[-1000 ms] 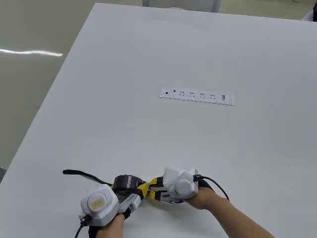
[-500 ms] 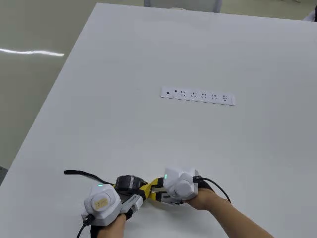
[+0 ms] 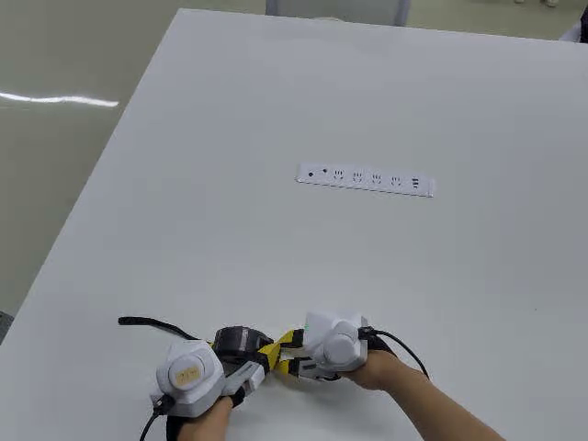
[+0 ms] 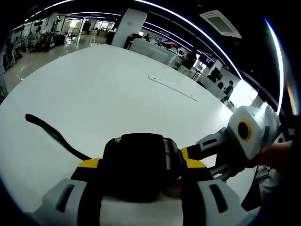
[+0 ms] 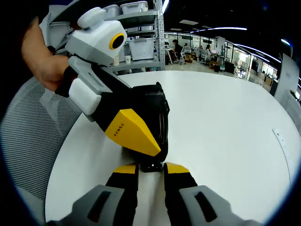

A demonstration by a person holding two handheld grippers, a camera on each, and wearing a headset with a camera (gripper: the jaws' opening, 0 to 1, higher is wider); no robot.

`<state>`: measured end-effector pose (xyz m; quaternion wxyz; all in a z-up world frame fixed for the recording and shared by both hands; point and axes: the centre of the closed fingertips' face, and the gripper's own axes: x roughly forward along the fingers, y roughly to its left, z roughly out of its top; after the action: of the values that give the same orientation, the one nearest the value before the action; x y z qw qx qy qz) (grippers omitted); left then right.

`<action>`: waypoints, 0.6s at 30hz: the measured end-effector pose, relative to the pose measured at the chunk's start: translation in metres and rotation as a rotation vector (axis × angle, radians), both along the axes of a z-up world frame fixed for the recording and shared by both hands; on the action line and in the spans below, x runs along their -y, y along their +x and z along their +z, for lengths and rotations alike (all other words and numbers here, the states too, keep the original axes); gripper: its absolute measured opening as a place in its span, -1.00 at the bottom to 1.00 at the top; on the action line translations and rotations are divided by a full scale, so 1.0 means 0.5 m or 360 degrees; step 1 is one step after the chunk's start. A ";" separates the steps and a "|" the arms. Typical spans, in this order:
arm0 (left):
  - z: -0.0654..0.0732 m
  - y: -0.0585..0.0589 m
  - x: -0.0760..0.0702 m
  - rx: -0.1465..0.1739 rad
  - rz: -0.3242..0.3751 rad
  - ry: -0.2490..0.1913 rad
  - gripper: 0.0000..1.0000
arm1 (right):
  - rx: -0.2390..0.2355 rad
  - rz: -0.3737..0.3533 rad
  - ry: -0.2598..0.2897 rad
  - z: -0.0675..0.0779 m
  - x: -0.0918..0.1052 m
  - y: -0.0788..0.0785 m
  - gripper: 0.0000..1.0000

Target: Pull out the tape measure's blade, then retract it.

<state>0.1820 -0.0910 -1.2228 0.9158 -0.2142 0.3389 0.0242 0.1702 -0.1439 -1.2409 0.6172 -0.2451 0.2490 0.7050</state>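
**Item:** tape measure (image 3: 237, 338), black, with a strap (image 3: 147, 322) trailing off to its left.

**Location:** at the near edge of the white table (image 3: 276, 110), well apart from the power strip (image 3: 365, 178).

**Held by, first:** left gripper (image 3: 246, 356), clenched across the tape measure's body; its own view shows a jaw on each flank.

**Held by, second:** right gripper (image 3: 287, 353), jaws drawn nearly together at the tape measure's mouth. They pinch what we take for the dark end of the blade (image 5: 151, 165).

**Change over the last second:** we find almost none. Both grippers keep their places, tips close together, and no length of blade shows between them.

**Meaning for the task:** we judge the grasp made and the pull not yet begun, so drawing out and retracting both remain. The next move calls for the right gripper to draw away along the table while the left steadies the body.
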 end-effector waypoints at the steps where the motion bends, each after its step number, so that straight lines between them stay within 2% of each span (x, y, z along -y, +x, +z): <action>1: 0.000 0.002 -0.001 -0.0002 -0.0005 0.0002 0.31 | 0.0000 -0.0004 -0.0004 0.000 0.001 -0.001 -0.59; 10: 0.003 0.002 0.008 -0.0008 -0.0060 0.0021 0.41 | 0.0010 -0.0053 0.0013 0.011 0.002 0.002 -0.48; 18: 0.022 0.005 0.018 0.0030 -0.0190 0.0098 0.55 | 0.0005 -0.0137 0.0035 0.026 0.010 0.004 -0.32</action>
<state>0.1843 -0.0999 -1.2119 0.9249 -0.1655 0.3416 -0.0220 0.1720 -0.1488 -1.2277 0.6499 -0.2285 0.2504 0.6802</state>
